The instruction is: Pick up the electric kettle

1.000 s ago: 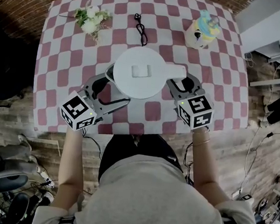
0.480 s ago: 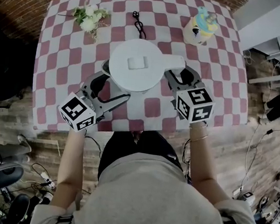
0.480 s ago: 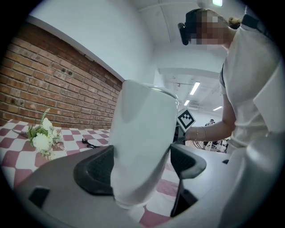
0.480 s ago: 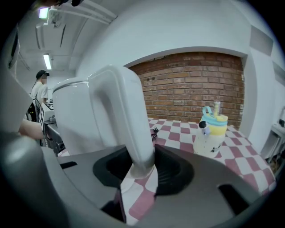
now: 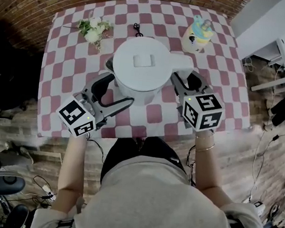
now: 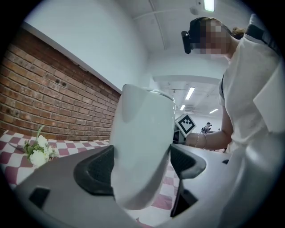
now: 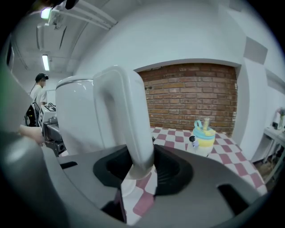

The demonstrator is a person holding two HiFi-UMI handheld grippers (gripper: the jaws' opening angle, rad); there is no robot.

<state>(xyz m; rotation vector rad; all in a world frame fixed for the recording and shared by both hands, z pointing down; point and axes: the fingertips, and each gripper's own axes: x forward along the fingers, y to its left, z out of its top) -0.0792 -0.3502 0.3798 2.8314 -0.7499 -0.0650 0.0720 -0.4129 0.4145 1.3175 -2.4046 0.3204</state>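
Head view: the left hand-held gripper (image 5: 116,85) is clenched on the body of the electric kettle (image 5: 140,64), and the right hand-held gripper (image 5: 182,84) grasps its handle (image 7: 124,111). The kettle looms larger than a second ago, so it has risen off the counter (image 5: 61,66); the pick-up looks essentially done. Beyond lie flowers (image 5: 93,28), a black cable (image 5: 138,29) and a yellow-blue toy (image 5: 197,33); a brick wall (image 7: 191,93) stands behind.

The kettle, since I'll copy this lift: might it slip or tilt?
The kettle looks rigid and smooth, so the left gripper pinching its curved wall may slip. The right gripper clamps the handle, likely the surer hold; off-centre there, it could tilt.
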